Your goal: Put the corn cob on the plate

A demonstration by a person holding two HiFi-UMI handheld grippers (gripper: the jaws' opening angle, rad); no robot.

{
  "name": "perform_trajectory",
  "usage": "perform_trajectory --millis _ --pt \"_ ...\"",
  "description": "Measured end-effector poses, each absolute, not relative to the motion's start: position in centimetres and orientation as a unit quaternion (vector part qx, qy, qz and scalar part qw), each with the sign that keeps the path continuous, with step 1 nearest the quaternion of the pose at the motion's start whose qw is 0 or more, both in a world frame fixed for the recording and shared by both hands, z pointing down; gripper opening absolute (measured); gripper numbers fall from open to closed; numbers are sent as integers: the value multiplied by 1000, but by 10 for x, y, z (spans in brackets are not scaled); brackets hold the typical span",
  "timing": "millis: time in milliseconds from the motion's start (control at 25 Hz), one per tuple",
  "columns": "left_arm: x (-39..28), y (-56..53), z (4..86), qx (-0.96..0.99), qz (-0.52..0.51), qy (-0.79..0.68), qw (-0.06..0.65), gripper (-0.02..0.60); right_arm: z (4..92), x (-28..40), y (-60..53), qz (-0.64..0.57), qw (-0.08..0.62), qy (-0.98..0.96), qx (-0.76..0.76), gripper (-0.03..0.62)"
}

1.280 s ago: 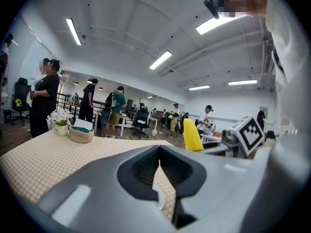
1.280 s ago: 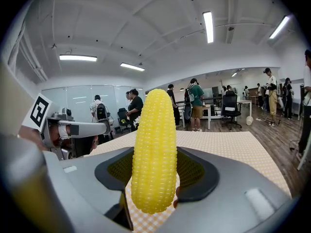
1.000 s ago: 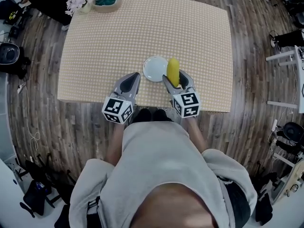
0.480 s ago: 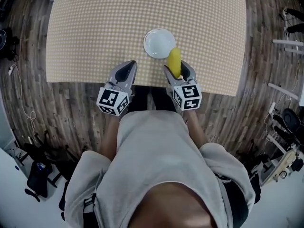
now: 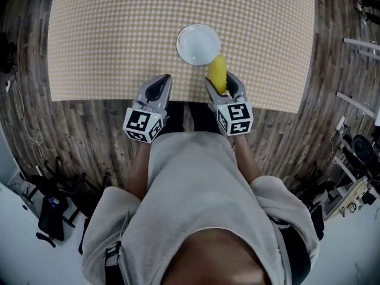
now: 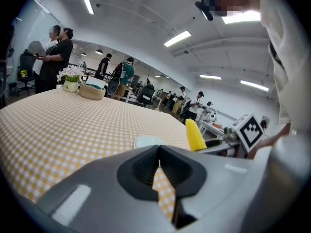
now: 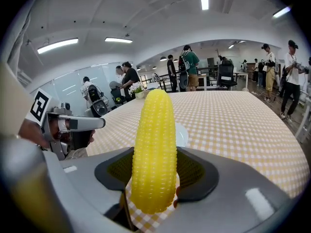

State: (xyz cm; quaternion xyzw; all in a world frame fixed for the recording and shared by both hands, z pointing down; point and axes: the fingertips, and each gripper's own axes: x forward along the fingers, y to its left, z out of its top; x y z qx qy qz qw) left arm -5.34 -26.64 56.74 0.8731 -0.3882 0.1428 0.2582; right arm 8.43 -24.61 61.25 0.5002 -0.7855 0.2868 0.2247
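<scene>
A yellow corn cob (image 5: 218,75) (image 7: 154,149) stands clamped between the jaws of my right gripper (image 5: 221,85) (image 7: 154,176), its tip pointing away over the table's near edge. The white plate (image 5: 198,44) (image 6: 148,141) lies just beyond it, slightly to the left; in the right gripper view only the plate's rim (image 7: 181,135) shows behind the cob. My left gripper (image 5: 157,89) (image 6: 158,166) hovers at the near table edge to the left, its jaws closed together with nothing in them. The cob (image 6: 195,136) also shows in the left gripper view.
The table (image 5: 119,28) has a yellow checked cloth. At its far end stand a bowl (image 6: 92,90) and a small pot of flowers (image 6: 71,79). Several people stand around the room beyond. Wooden floor (image 5: 89,135) surrounds the table.
Both grippers have sunk toward the table's near edge, the right one carrying the cob. The camera has shifted, so the table and plate sit higher in the head view.
</scene>
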Motion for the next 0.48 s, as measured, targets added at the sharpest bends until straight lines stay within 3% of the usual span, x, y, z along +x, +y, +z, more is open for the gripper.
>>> perform_trajectory --millis 480 --pt "-50 -265 585 864 144 -391 283 8 630 82 -250 294 240 -789 483 250"
